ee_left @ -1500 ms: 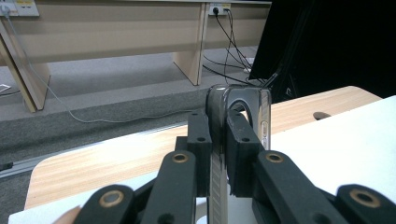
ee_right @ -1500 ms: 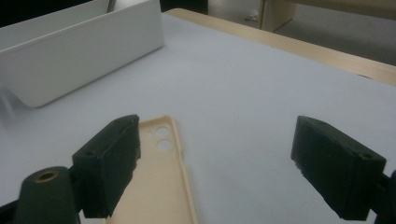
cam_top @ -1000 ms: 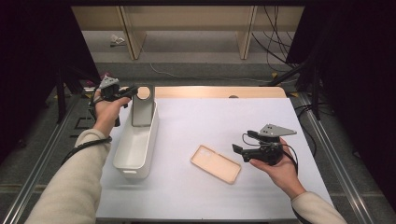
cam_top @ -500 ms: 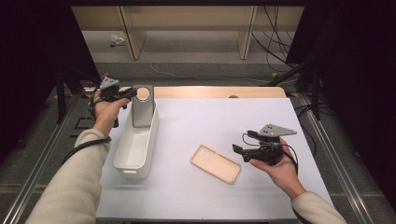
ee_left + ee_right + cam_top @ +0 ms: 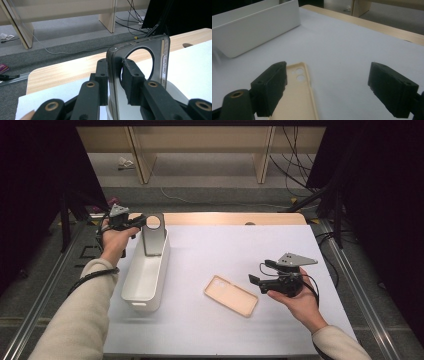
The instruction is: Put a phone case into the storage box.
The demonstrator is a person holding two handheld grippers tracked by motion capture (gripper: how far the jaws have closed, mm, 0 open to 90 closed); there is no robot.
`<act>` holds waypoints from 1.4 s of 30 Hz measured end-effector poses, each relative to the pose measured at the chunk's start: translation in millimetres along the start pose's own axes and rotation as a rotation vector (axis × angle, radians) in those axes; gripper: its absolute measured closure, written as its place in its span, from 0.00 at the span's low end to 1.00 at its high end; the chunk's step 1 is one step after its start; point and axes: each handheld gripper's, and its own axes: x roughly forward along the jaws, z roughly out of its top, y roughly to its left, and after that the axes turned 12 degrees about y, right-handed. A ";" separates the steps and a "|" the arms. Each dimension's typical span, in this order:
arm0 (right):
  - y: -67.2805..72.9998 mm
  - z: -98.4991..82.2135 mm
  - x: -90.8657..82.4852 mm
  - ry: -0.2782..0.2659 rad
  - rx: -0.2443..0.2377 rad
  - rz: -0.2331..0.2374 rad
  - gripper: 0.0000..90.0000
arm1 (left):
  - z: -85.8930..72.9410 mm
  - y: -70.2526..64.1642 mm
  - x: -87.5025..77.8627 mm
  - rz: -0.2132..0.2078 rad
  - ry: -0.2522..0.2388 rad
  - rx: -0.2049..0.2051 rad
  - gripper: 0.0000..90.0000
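Note:
A grey phone case (image 5: 152,240) with a round camera hole stands upright at the far end of the white bin (image 5: 132,280). My left gripper (image 5: 137,222) reaches in from the left at the case's top. In the left gripper view the case (image 5: 162,50) stands between the jaws of this gripper (image 5: 115,65). The jaws have just been opening, and a thin gap shows at the right pad (image 5: 130,80). A beige phone case (image 5: 231,295) lies flat on the white table. My right gripper (image 5: 255,281) hovers open just right of it, with the beige case (image 5: 299,100) by its left jaw.
The white table cover (image 5: 240,245) ends at a wooden strip (image 5: 230,218) along the far edge. Beyond that are grey floor, cables and wooden shelf legs (image 5: 262,160). Metal rails (image 5: 50,285) run along both sides of the table.

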 end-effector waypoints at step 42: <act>-1.2 0.1 0.3 0.010 0.011 -0.010 0.18 | -5.8 -37.2 -54.9 0.025 0.070 0.052 0.02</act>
